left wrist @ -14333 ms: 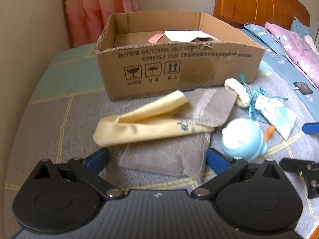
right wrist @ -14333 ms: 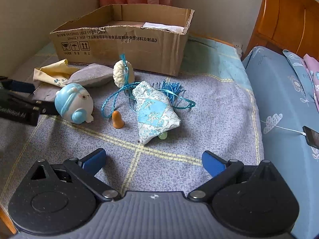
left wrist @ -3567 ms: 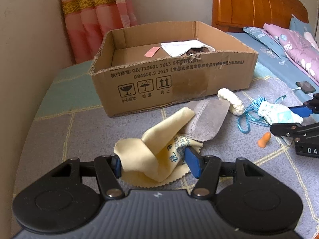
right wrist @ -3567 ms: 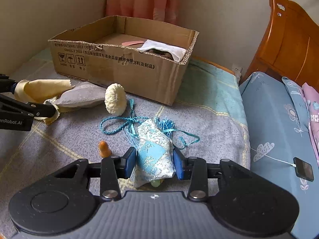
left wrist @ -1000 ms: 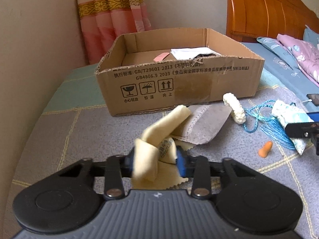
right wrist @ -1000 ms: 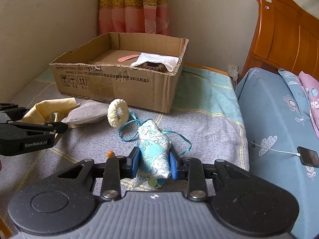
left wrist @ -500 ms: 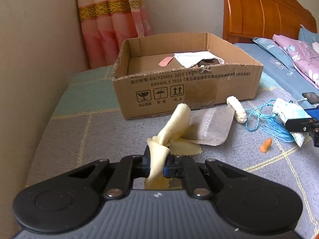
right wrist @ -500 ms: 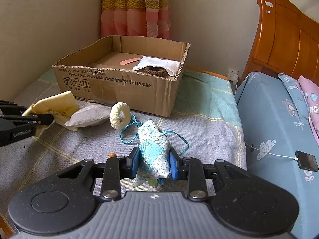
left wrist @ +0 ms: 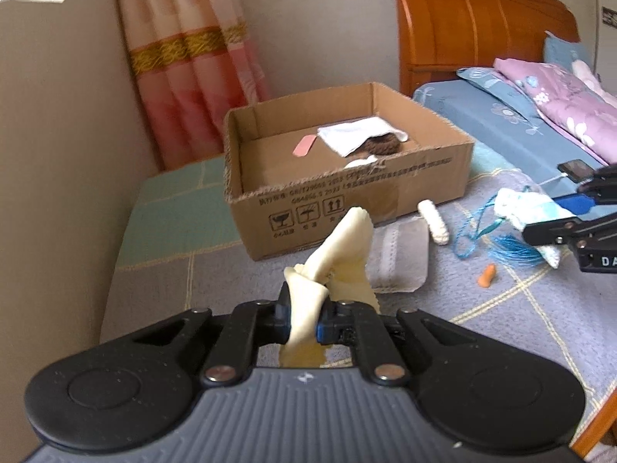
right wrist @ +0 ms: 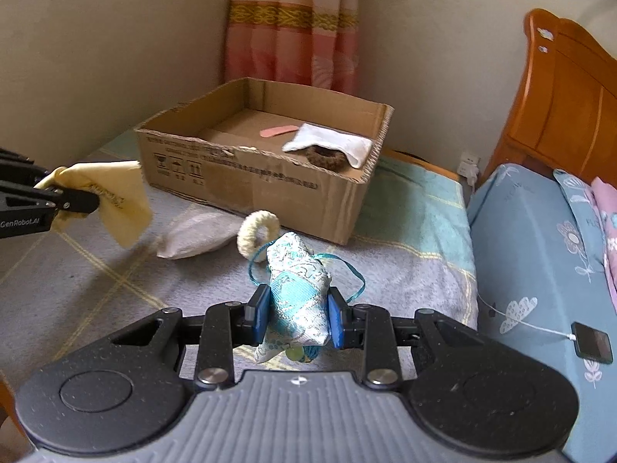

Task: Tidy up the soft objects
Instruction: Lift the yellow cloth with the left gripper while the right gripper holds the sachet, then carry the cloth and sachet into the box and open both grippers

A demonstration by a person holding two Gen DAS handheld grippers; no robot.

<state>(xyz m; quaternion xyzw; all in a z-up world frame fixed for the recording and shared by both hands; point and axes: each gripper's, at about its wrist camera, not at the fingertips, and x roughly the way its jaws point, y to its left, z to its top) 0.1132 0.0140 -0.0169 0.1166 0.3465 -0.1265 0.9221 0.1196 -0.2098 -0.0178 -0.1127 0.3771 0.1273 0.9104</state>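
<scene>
The left gripper (left wrist: 304,318) is clamped tight on the yellow cloth (left wrist: 339,258), which is bunched between the blue pads and lifted clear of the grey checked blanket (left wrist: 162,293); its long axis runs up and away from the jaws toward the cardboard box (left wrist: 347,196), the free upper end pointing at the box's near wall, while a loose corner hangs below the jaws (seen from the right wrist, that corner droops toward the blanket). This gripper points downward at a moderate slope, toward the box. The right gripper (right wrist: 296,318) is closed on the blue patterned pouch (right wrist: 299,289), one pad pressed on each flank; the pouch stands roughly upright, its long axis leading away from the jaws, its narrow top toward the box and its blue cord (right wrist: 347,270) trailing onto the blanket. This gripper also slopes downward. On the blanket, near the box's front wall, lie a grey cloth (right wrist: 196,233) and, just beside it, a cream knitted ring (right wrist: 258,233). A small orange piece (left wrist: 486,276) lies apart. Inside the box rest a white cloth (right wrist: 331,142), a brown ring (right wrist: 326,158) partly under it, and a pink strip (right wrist: 278,131).
</scene>
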